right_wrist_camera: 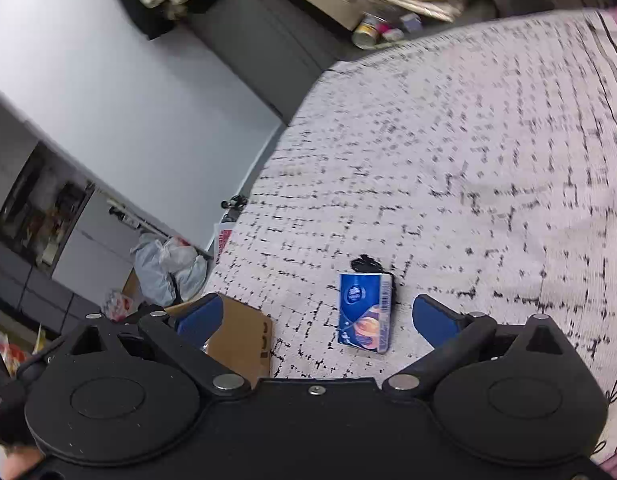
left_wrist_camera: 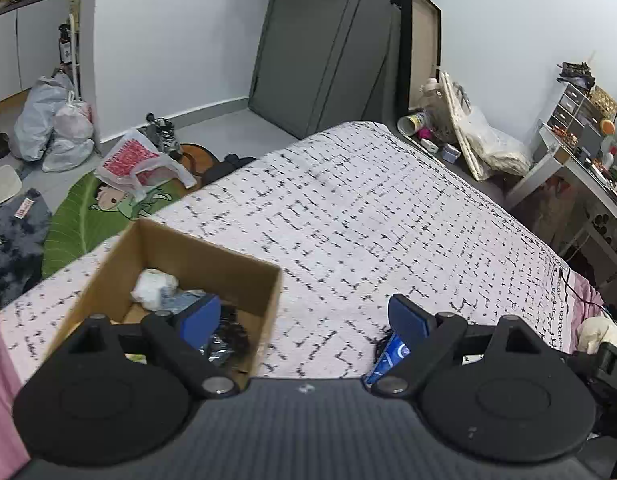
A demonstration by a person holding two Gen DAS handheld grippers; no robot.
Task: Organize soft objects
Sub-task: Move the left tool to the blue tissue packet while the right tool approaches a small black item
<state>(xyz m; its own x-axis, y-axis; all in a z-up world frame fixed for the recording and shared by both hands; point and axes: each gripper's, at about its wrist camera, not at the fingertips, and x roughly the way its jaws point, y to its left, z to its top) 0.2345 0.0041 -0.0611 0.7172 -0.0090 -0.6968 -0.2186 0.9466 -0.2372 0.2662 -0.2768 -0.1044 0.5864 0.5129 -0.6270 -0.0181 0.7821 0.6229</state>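
Observation:
A cardboard box (left_wrist_camera: 264, 304) sits on the patterned bedspread (left_wrist_camera: 348, 208) and holds a crumpled white item (left_wrist_camera: 154, 286), a blue-grey cloth and a dark item. My left gripper (left_wrist_camera: 308, 316) is open and empty, its left finger over the box. A blue tissue pack (right_wrist_camera: 364, 312) lies on the bedspread beside a small black item (right_wrist_camera: 366, 265); the pack also peeks out under the left gripper's right finger (left_wrist_camera: 388, 358). My right gripper (right_wrist_camera: 314, 316) is open and empty, just above and short of the pack. The box corner (right_wrist_camera: 240, 340) is at its left finger.
Plastic bags (left_wrist_camera: 60, 128), a green leaf mat (left_wrist_camera: 84, 224) and clutter lie on the floor left of the bed. A desk (left_wrist_camera: 580, 168) with clutter stands to the right. A grey wardrobe (left_wrist_camera: 320, 48) stands beyond the bed's far end.

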